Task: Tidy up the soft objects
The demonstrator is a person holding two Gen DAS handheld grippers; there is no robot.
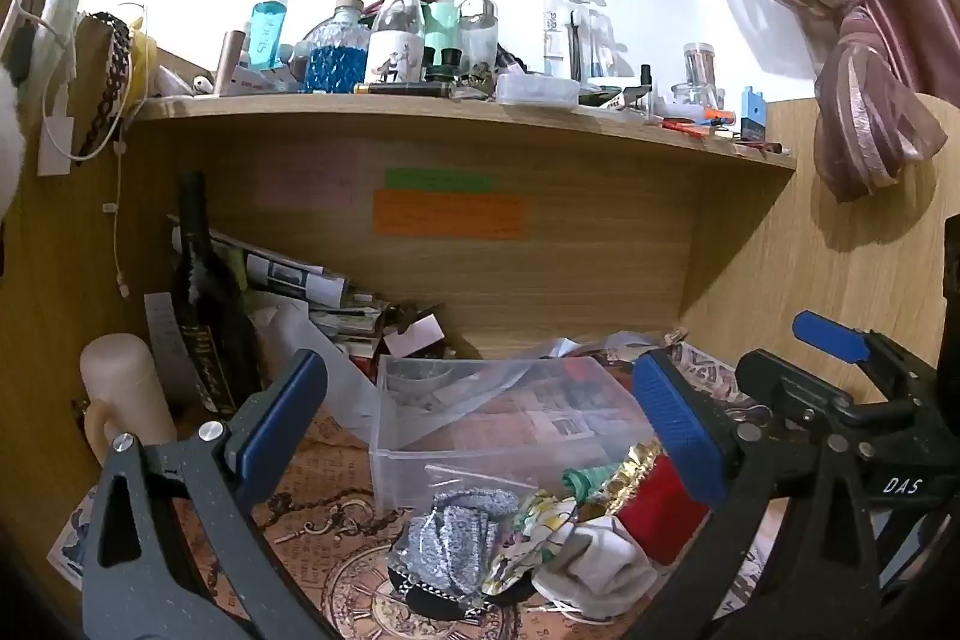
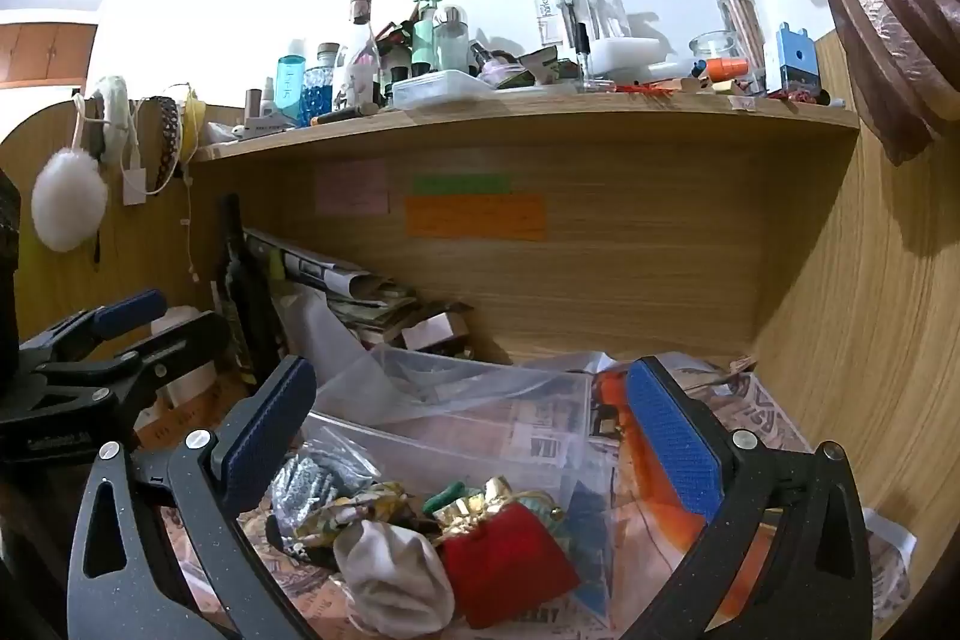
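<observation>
Two grippers, left gripper (image 1: 480,424) and right gripper (image 2: 474,436), hang with jaws spread wide and empty above the soft objects. Landmark: clear bin (image 1: 408,466). Heaped just in front of it lie a red pouch (image 2: 504,574), white cloth (image 2: 390,580) and silver bag (image 1: 450,526), probably staged there for loading into the bin.

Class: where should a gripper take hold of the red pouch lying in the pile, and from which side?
Probably the red pouch at its gathered gold neck, from above with the right gripper: the neck is narrow and exposed on top, while a white sock crowds the body's left side.
</observation>
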